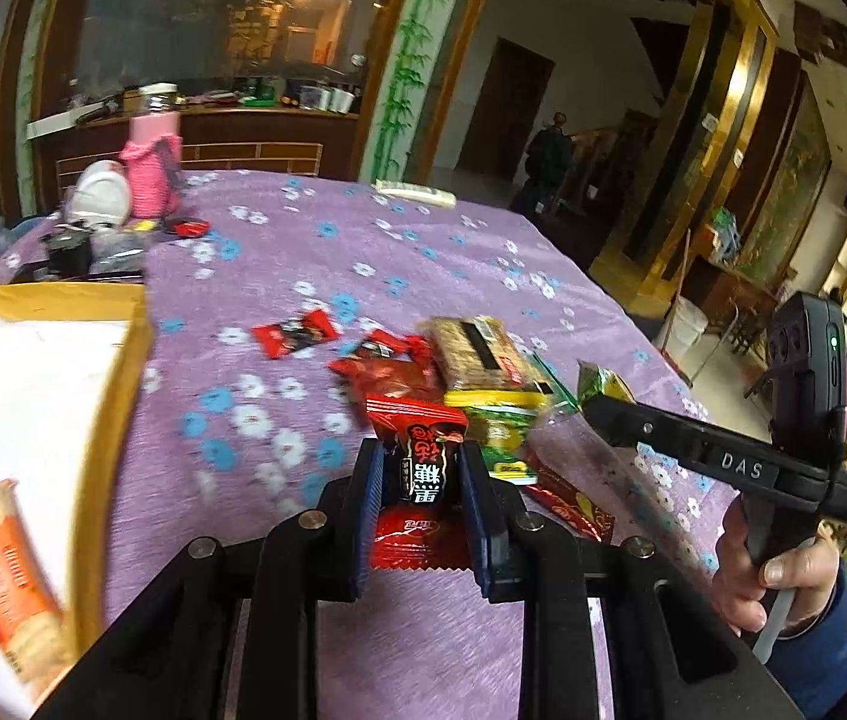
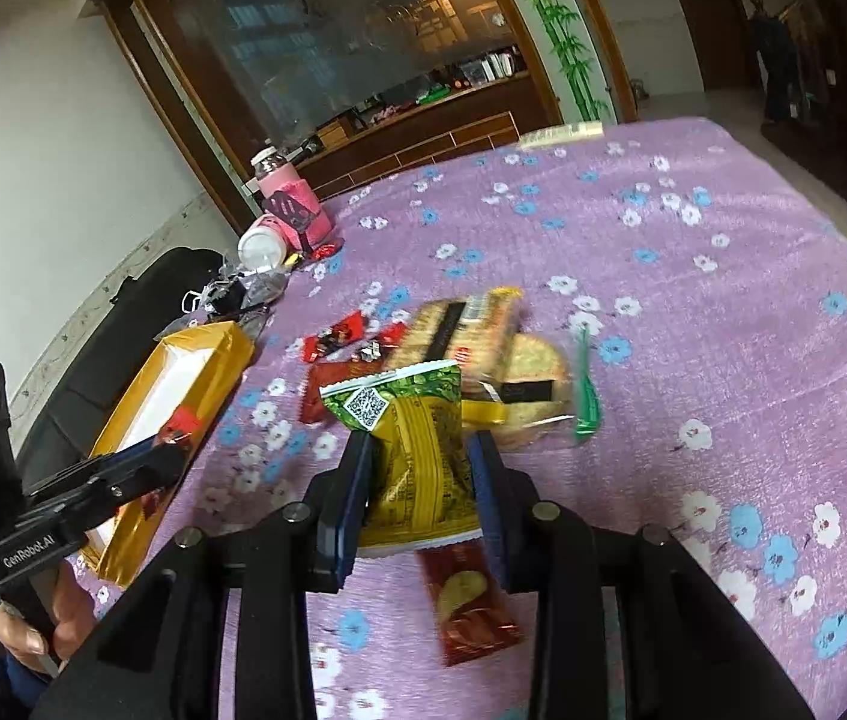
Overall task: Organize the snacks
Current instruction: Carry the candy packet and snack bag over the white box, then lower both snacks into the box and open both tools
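Both jaws clamped, left gripper [image 1: 420,474] on red candy [image 1: 417,450], right gripper [image 2: 423,483] on yellow packet [image 2: 417,456] (snack pile [image 2: 483,348] behind)

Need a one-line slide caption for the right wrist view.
Right hand-held gripper shut on a yellow-green snack packet above the floral purple tablecloth, snack pile and yellow box beyond.
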`<state>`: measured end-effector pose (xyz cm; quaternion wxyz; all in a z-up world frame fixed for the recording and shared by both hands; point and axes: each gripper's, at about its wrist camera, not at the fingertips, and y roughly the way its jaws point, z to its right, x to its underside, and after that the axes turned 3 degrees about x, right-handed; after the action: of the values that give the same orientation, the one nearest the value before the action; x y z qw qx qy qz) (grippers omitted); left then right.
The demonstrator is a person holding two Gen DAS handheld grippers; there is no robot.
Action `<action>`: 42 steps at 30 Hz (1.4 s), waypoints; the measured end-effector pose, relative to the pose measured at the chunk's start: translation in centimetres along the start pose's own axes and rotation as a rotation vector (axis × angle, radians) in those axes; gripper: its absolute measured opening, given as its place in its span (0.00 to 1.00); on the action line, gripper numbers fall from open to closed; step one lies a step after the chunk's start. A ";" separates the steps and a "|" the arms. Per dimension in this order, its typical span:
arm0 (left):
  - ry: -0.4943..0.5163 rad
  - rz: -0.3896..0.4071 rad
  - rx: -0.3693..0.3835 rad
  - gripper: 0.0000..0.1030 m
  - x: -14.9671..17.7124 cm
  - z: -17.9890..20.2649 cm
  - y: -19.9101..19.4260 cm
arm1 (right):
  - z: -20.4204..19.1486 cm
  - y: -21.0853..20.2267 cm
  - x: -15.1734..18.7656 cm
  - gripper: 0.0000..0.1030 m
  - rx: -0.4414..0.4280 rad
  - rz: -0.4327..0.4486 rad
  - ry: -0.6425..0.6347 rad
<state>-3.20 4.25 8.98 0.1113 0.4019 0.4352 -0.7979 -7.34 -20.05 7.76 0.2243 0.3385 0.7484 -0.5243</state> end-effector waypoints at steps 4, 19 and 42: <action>-0.040 0.031 -0.024 0.25 0.4 -2.4 -2.7 | -3.9 0.3 0.1 0.31 -0.040 -0.017 -0.028; -0.226 0.122 -0.238 0.25 4.1 -14.5 -10.1 | -19.8 7.1 1.5 0.32 -0.258 -0.172 -0.166; -0.279 0.068 -0.332 0.25 8.5 -18.8 -8.9 | -29.6 15.9 4.9 0.32 -0.152 -0.260 -0.350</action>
<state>-3.22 25.80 2.50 0.2617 0.2783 0.5273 -0.7590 1.69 12.50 4.65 0.3061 0.1251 0.7728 -0.5416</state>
